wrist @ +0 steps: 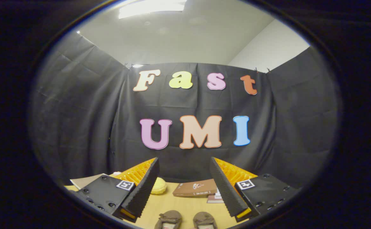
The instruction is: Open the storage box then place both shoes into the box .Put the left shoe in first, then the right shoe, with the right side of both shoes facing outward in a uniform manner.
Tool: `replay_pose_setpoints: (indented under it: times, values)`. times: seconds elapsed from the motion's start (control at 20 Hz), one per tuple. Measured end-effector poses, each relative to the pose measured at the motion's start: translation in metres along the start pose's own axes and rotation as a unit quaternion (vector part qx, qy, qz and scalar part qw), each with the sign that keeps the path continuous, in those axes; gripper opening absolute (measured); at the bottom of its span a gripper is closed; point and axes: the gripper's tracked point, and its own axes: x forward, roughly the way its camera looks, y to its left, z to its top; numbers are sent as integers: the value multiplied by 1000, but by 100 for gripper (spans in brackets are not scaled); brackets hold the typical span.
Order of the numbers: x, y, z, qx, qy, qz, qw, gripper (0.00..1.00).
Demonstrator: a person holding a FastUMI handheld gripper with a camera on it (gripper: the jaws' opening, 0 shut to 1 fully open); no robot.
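Tool (184, 187) fingers wide apart over two brown shoes (186, 220), brown storage box (195, 188) closed on table (179, 206) beyond.

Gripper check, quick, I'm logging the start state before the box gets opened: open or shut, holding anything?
Gripper: open, fingers spread wide and holding nothing; the two brown shoes lie on the table between and just ahead of them.

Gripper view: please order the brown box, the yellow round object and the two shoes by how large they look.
1. Brown box.
2. The two shoes, alike, partly cut off and nearer.
3. Yellow round object, half hidden behind a finger.
The gripper is open.
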Motion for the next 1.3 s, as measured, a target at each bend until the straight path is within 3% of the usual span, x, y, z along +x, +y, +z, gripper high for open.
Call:
replay_pose_setpoints:
  times: [0.35, 0.65, 0.85, 1.05, 1.3]
  values:
    - [11, 73, -57, 103, 59, 97, 988, 100]
    - [13, 113, -118, 186, 129, 134, 965, 98]
    - [14, 137, -163, 258, 191, 145, 936, 98]
    - [5, 165, -206, 337, 258, 157, 892, 98]
    - [-1, 185, -239, 404, 293, 154, 853, 99]
